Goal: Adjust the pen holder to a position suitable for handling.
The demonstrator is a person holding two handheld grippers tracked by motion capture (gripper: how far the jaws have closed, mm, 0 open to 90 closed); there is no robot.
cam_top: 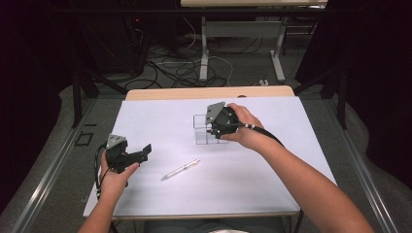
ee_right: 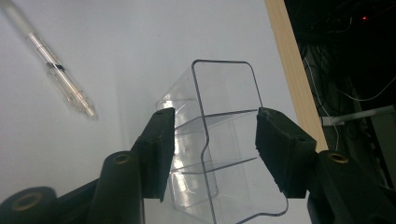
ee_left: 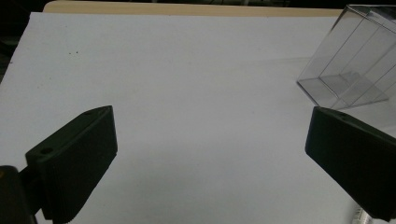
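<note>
The tabletop (cam_top: 272, 160) is plain white, without pattern, edged at the far side by a pale wood strip (cam_top: 209, 92). The organizer box (ee_right: 219, 140) is clear, colourless plastic with see-through dividers. The pen (ee_right: 56, 70) is transparent with a white end, a dark band and a silvery tip. Both the left gripper (cam_top: 141, 150) and the right gripper (ee_right: 212, 144) are matte black, each topped by a grey plate (cam_top: 115, 141).

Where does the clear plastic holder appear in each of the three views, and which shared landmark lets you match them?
High view: the clear plastic holder stands just above centre, under the right gripper.
Left gripper view: it sits at the top right corner, beyond the right finger.
Right gripper view: it is at lower centre, between the two fingers.
Shared landmark: the white sheet with the table's wooden edge.
</note>
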